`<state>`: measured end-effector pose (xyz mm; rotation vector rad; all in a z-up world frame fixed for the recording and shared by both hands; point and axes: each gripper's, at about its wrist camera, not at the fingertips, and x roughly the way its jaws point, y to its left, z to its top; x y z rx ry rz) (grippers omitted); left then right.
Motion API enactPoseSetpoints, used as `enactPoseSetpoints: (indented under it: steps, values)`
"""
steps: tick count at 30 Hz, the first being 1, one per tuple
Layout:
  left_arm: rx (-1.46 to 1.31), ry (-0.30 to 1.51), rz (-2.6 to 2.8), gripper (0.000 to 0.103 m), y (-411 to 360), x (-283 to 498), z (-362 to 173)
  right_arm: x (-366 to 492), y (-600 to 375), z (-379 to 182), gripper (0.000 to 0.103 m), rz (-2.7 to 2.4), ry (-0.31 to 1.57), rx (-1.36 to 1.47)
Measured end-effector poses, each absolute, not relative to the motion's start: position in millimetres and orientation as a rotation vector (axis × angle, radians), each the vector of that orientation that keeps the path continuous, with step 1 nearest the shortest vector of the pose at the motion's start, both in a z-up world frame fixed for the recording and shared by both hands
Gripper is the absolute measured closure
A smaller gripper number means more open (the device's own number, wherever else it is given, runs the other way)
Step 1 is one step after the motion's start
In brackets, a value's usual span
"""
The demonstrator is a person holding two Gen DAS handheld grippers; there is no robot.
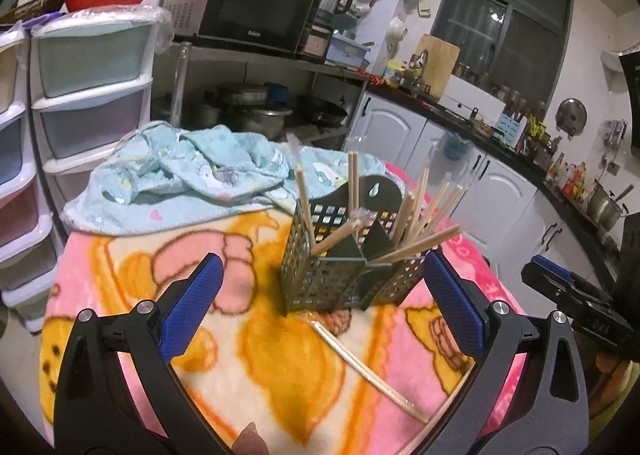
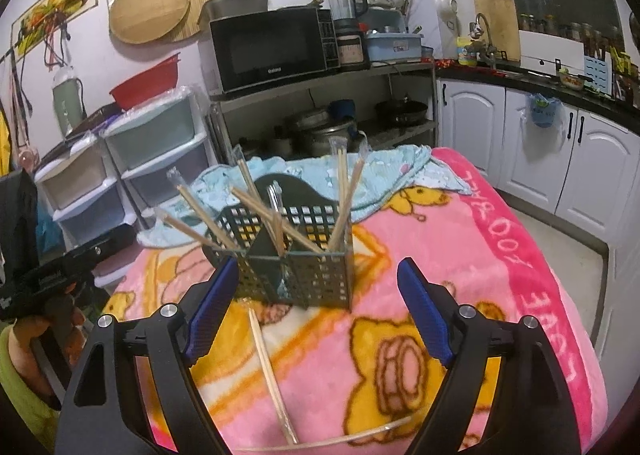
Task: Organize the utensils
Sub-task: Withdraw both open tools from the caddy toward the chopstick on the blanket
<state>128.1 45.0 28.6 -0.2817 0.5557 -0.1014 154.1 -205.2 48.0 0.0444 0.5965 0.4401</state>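
Note:
A dark perforated utensil caddy (image 1: pixel 340 255) (image 2: pixel 296 255) stands on a pink cartoon blanket (image 1: pixel 248 355) (image 2: pixel 460 255), with several wrapped wooden chopsticks (image 1: pixel 420 215) (image 2: pixel 256 211) leaning out of its compartments. One wrapped pair of chopsticks (image 1: pixel 368 371) (image 2: pixel 272 371) lies loose on the blanket in front of it. A second loose pair (image 2: pixel 344 435) lies across the near edge in the right wrist view. My left gripper (image 1: pixel 324 303) hovers open just before the caddy, with nothing between its fingers. My right gripper (image 2: pixel 316 311) is open too and holds nothing; the loose pair lies below it.
A crumpled light-blue towel (image 1: pixel 192 175) (image 2: pixel 380 171) lies behind the caddy. Plastic drawer units (image 1: pixel 88 95) stand at the left. A shelf with a microwave (image 2: pixel 276 51) and pots is behind. White cabinets (image 2: pixel 540 155) line the right. A hand (image 2: pixel 44 331) holds the other gripper (image 2: pixel 68 275).

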Motion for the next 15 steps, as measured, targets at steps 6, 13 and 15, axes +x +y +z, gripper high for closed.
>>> enactPoseSetpoints:
  steps: [6,13,15]
  values:
    - [-0.285,0.602,-0.104,0.011,44,134,13,149,-215,32,0.024,0.412,0.644,0.032]
    - [-0.280,0.664,-0.115,0.011,37,141,-8,148,-223,14,0.024,0.389,0.696,0.026]
    - [-0.280,0.679,-0.121,0.011,34,143,-14,148,-225,9,0.024,0.378,0.711,0.021]
